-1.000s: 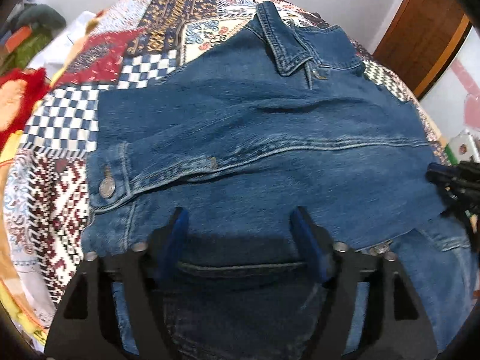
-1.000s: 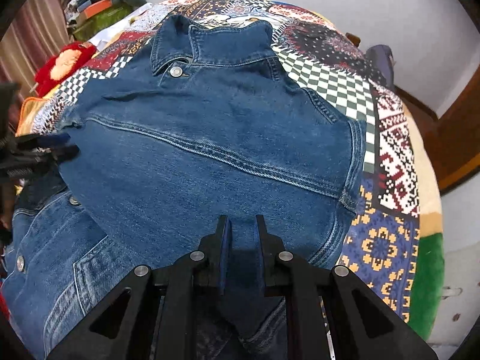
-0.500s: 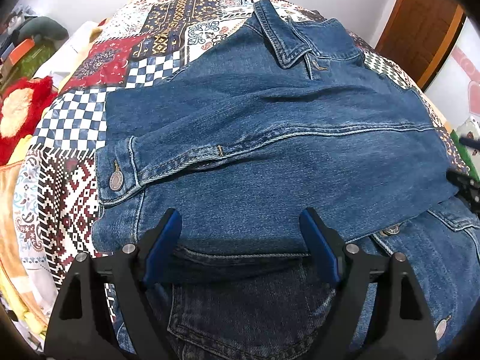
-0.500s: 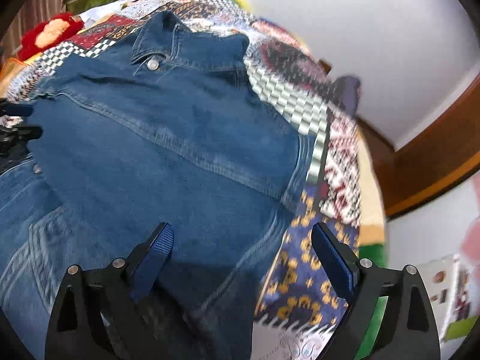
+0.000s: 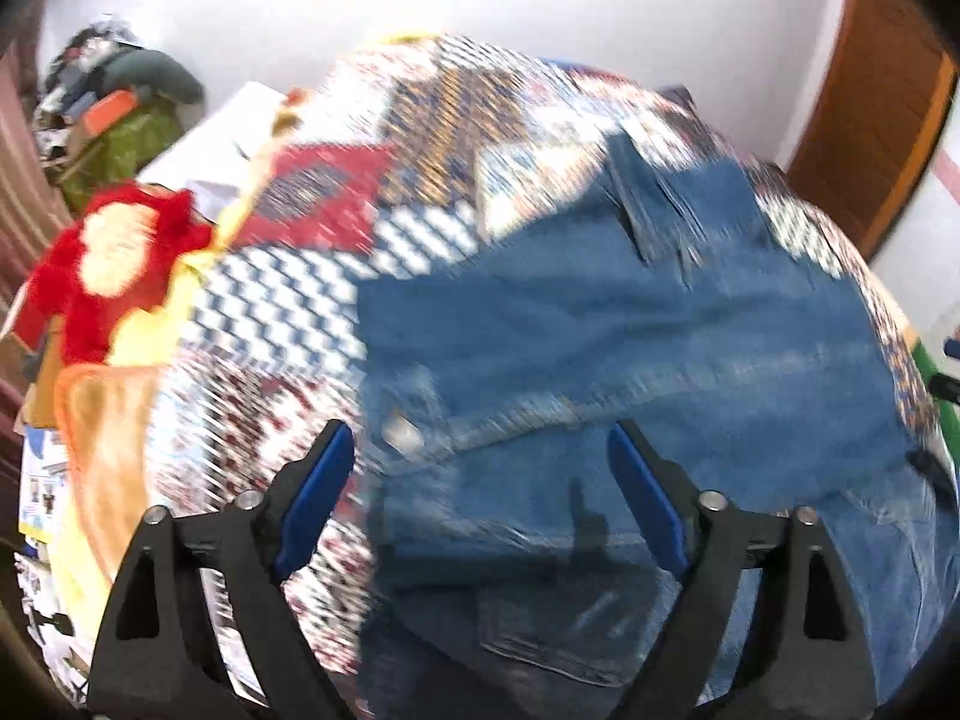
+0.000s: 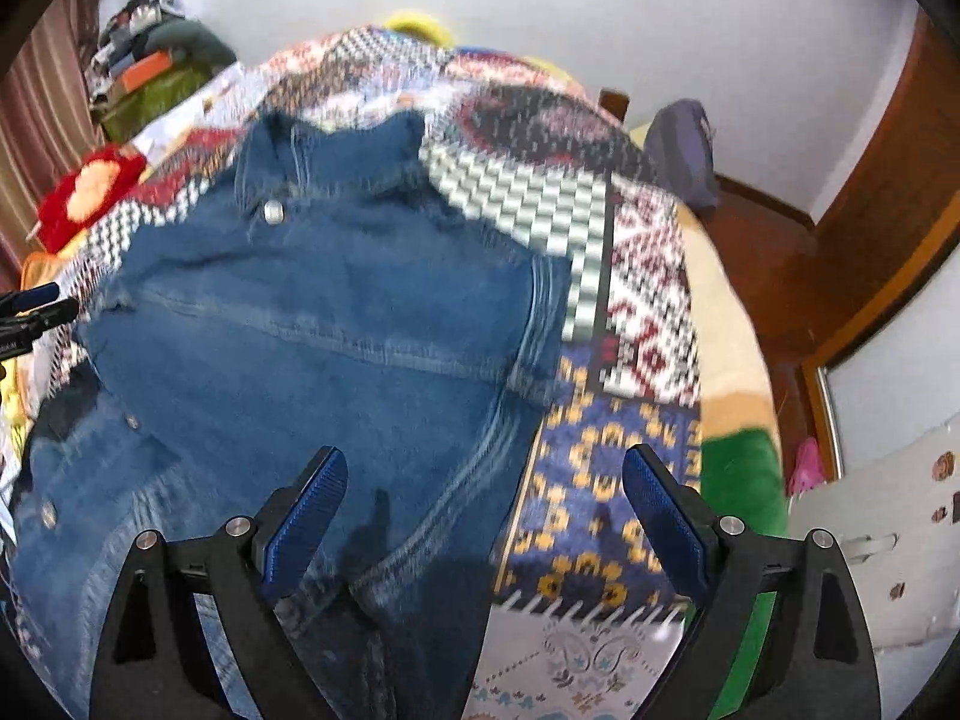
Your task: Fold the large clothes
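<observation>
A blue denim jacket (image 5: 630, 360) lies on the patchwork bedspread (image 5: 420, 138), collar at the far end, both sleeves folded in over the body. It also shows in the right wrist view (image 6: 336, 324). My left gripper (image 5: 480, 492) is open and empty, raised over the jacket's left near part. My right gripper (image 6: 480, 510) is open and empty above the jacket's right near edge. The left gripper's tips show at the left edge of the right wrist view (image 6: 36, 306). Both views are motion-blurred.
A red and cream cloth (image 5: 108, 264) lies at the bed's left side. A pile of clothes (image 6: 150, 66) stands at the far left. A dark bag (image 6: 684, 150) and a wooden door (image 6: 888, 210) are to the right of the bed (image 6: 738, 360).
My right gripper opened and let go of the jacket's folded sleeve. Both grippers pulled back and tilted upward, away from the jacket. The left gripper stayed open.
</observation>
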### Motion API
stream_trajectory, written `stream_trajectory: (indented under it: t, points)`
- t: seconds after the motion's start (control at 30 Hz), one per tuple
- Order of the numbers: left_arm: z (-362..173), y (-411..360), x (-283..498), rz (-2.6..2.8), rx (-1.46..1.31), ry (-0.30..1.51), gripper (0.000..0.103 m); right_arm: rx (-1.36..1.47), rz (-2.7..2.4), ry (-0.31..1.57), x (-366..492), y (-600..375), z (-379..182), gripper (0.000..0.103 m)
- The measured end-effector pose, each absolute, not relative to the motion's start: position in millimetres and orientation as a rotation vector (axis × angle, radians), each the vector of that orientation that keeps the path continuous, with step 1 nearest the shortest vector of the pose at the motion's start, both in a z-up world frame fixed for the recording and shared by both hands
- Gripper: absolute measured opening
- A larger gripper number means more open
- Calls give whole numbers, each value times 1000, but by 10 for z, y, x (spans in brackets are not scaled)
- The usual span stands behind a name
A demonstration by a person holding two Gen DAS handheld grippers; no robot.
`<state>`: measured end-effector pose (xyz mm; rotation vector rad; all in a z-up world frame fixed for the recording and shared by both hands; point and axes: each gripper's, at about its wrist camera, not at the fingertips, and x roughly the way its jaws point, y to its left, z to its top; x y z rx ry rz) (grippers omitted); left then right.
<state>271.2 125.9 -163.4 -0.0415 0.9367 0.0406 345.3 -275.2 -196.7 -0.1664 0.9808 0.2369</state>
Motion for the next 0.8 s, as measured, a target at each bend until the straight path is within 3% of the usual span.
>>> stream_trajectory:
  t: [0.3, 0.67, 0.77, 0.8]
  points:
    - [-1457, 1844, 3083, 108, -140, 898, 96, -68, 241, 910, 3822, -2769, -1686, 92]
    - [-2364, 2217, 3735, -8, -384, 1154, 96, 206, 218, 1090, 4613, -3114, -2300, 92]
    - [-2593, 2276, 3859, -40, -459, 1195, 90, 294, 234, 1141, 4740, -3198, -2500, 85]
    - [-2656, 2288, 3899, -56, -482, 1206, 82, 309, 242, 1152, 4766, -3201, -2542, 83]
